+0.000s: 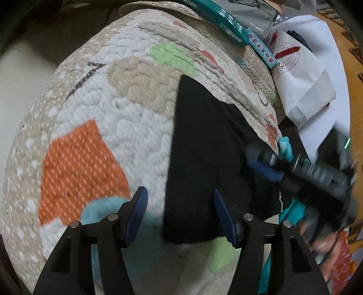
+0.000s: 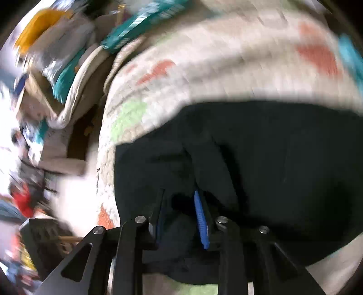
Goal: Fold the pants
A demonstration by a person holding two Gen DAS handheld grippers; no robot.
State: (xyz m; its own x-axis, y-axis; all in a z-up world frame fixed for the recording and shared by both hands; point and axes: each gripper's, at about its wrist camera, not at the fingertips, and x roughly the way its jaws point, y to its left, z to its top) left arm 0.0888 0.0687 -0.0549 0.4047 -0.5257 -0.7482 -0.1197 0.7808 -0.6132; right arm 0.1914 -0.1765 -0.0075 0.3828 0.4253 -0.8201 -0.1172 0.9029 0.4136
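Observation:
Black pants (image 1: 204, 145) lie on a patterned quilt (image 1: 95, 127), one leg reaching away up the quilt. My left gripper (image 1: 180, 199) is open just above the near end of that leg, its blue pads on either side of the cloth edge. My right gripper (image 1: 270, 165) shows in the left wrist view at the pants' right side, over the waist part. In the blurred right wrist view the pants (image 2: 261, 163) fill the lower half, and my right gripper (image 2: 181, 204) has its jaws partly closed with black cloth bunched between the pads.
The quilt (image 2: 215, 68) covers a raised soft surface. A teal box (image 1: 229, 22), a grey pouch (image 1: 251, 13) and a white paper bag (image 1: 304, 74) lie beyond its far right edge. Clutter (image 2: 40, 79) sits left in the right wrist view.

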